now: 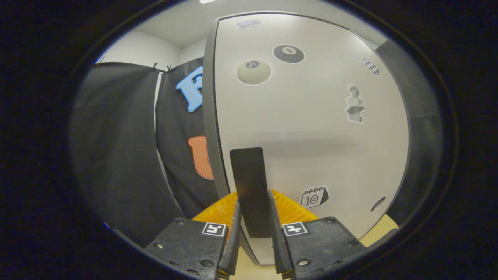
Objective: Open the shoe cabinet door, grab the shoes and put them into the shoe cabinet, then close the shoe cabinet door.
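Note:
The shoe cabinet door is a pale panel with several stickers on it and stands close in front of me. A flat black handle sticks out near its grey left edge. My gripper is shut on this handle, with one finger pressing on each side of it. The dark cabinet body shows past the right side of the door. I cannot tell whether the door is ajar.
The booth's black cloth wall hangs to the left of the door, with a white room wall above it. Light wooden floor shows below the door's lower right corner.

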{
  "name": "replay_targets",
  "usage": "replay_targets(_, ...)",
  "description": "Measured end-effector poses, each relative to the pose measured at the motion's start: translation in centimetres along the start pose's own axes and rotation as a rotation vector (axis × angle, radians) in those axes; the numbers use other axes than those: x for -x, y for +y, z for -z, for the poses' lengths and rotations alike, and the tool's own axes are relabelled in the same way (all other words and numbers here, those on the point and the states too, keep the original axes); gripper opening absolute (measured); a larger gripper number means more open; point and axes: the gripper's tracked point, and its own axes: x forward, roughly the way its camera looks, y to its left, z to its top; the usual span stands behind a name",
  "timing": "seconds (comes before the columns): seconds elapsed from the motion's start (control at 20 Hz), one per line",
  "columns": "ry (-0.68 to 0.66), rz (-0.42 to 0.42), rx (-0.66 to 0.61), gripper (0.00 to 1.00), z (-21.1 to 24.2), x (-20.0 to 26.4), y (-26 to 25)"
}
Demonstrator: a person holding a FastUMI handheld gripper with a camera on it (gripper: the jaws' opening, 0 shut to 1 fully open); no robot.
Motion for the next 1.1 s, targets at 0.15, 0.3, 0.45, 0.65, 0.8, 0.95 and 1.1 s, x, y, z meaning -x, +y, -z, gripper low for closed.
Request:
replay_targets(0.15,0.005,0.007,0.042,0.30,0.2,0.3,-0.1)
replay_targets(0.3,0.025,-0.035,0.037,0.27,0.2,1.1,-0.1)
replay_targets(0.45,0.038,-0.066,0.053,0.27,0.3,2.3,-0.1)
replay_targets(0.65,0.026,-0.122,0.047,0.25,0.1,4.6,0.0)
replay_targets(0.8,0.036,-0.197,0.041,0.23,-0.1,6.2,0.0)
replay_targets(0.95,0.029,-0.253,0.056,0.23,-0.1,7.7,-0.5)
replay_targets(1.1,0.027,-0.301,0.050,0.22,0.0,8.5,-1.0)
